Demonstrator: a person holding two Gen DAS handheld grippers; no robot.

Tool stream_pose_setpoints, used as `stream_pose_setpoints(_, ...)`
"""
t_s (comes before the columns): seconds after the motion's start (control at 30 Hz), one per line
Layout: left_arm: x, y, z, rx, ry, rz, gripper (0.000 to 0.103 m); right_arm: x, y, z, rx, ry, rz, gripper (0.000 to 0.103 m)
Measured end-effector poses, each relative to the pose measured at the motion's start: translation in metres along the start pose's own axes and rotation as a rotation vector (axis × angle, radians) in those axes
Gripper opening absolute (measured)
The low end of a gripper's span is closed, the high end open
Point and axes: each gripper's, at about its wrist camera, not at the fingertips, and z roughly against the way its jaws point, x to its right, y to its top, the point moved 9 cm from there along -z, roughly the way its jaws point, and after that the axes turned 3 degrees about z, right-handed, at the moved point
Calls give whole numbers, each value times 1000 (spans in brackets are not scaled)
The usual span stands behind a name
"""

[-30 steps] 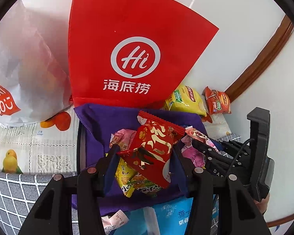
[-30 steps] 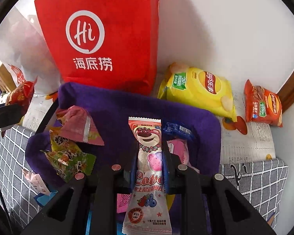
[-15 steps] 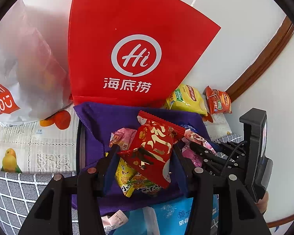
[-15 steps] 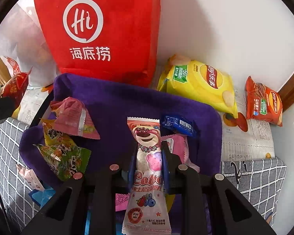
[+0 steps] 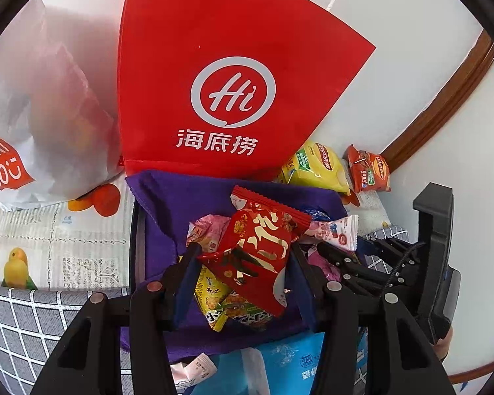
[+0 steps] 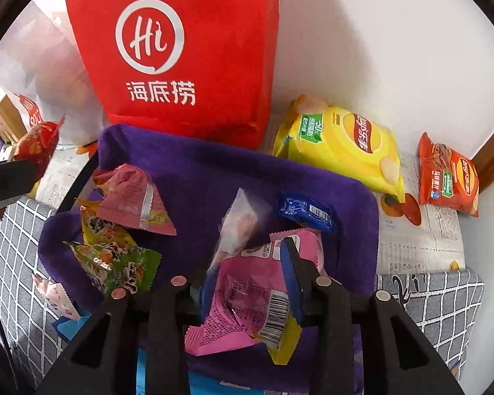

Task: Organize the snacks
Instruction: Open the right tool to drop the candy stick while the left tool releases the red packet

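Meanwhile, left tongs (image 5: 243, 265) grip a light, crinkly red snack packet (image 5: 258, 256) over the purple basket (image 6: 194, 177); right tongs (image 6: 247, 273), jaws just parted, release the slippery pink bear-print bar (image 6: 238, 223), best pinched mid-wrapper, above the same basket.

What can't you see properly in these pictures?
- Left wrist view: the snacks under the red packet are mostly covered by it.
- Right wrist view: the falling snack is blurred, so its print is unreadable.
- Right wrist view: the pink packet hides the purple basket floor beneath.
- Left wrist view: the white bag is cut off by the edge.
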Motion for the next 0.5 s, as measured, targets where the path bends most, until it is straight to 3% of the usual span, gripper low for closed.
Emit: stream_pose_setpoints(0.5,-4,1,-2,8,-16,16,50,2,17,66,152,19,-18,41)
